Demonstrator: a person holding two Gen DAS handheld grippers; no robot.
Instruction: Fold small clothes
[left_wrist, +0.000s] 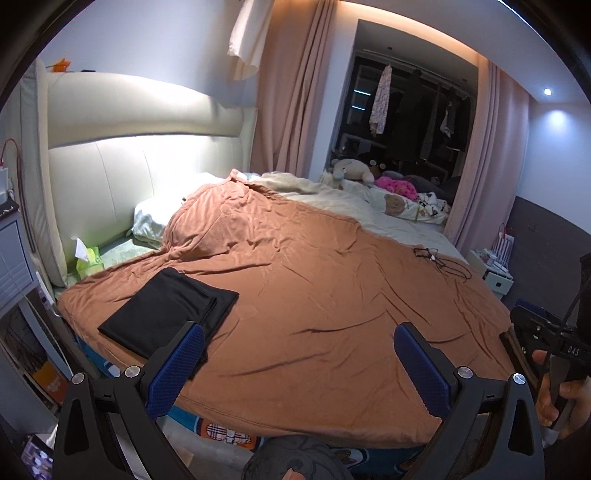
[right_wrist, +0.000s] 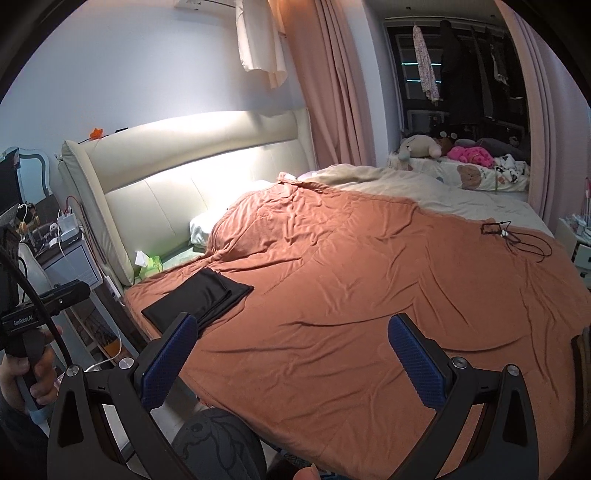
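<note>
Bedroom, orange blanket (left_wrist: 314, 280) w/ folded black garment (left_wrist: 166, 308) near edge.

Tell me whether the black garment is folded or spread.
Folded: the black garment lies as a neat rectangle with stacked layers at its edge on the orange blanket.

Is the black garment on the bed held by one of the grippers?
No, the folded black garment lies flat on the orange blanket, and both grippers are open and empty.

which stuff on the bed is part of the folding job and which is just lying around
Job:
black cloth, folded flat
left tool, open
right tool, open

Lying about:
cable
tissue pack
plush toys
pillow
</note>
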